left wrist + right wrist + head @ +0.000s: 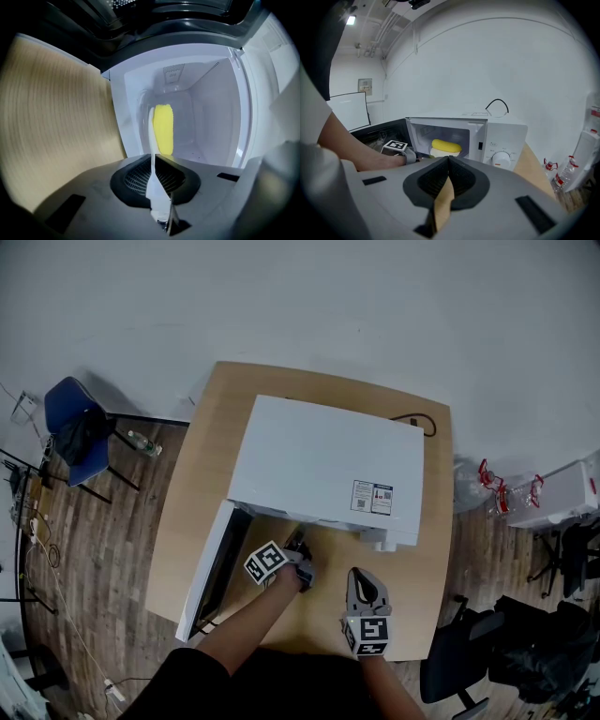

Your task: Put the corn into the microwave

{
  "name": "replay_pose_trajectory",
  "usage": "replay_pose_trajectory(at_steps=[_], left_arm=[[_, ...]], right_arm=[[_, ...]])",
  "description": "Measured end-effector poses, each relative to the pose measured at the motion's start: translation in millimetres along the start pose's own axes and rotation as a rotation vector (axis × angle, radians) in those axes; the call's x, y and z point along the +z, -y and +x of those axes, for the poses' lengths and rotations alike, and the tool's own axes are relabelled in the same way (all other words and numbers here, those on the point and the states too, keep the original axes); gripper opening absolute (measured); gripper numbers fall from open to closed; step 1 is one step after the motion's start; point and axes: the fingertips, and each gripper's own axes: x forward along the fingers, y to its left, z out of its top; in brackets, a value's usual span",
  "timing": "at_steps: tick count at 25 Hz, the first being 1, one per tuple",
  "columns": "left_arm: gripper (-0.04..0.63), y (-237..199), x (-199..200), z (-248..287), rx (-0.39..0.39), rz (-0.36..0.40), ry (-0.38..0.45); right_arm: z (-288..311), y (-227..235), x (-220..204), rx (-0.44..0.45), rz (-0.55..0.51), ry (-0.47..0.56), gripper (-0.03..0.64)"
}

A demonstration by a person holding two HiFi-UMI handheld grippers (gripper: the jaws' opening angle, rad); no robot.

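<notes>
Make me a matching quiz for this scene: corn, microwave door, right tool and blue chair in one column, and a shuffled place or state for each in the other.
Things:
1. corn
2. microwave door
3. right tool
4. blue chair

Places or states:
A. on the floor beside the table
B. over the table, in front of the microwave
C. swung open
D. inside the microwave

Pairs: 1-D, 2-C, 3-B, 4-A

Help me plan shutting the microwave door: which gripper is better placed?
Probably left. The left gripper is at the microwave opening, right beside the open door; the right gripper sits back, on the far side.
</notes>
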Motion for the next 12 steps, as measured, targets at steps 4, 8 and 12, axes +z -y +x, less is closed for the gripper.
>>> replay_pose_trajectory(at_steps=[4, 8, 12], left_arm=[[0.025, 0, 0, 5, 0.025, 0.003, -0.013], [0.023, 2, 1, 9, 0.032, 0.004, -0.013], [0.023, 1, 1, 14, 0.036, 0.003, -0.017]], right_arm=[[-3, -3, -2, 0.001, 0.002, -0.004, 0.06], [-4, -1, -2, -0.005, 0.004, -0.002, 0.06], [-4, 4, -2, -0.013, 0.009, -0.001, 0.058]])
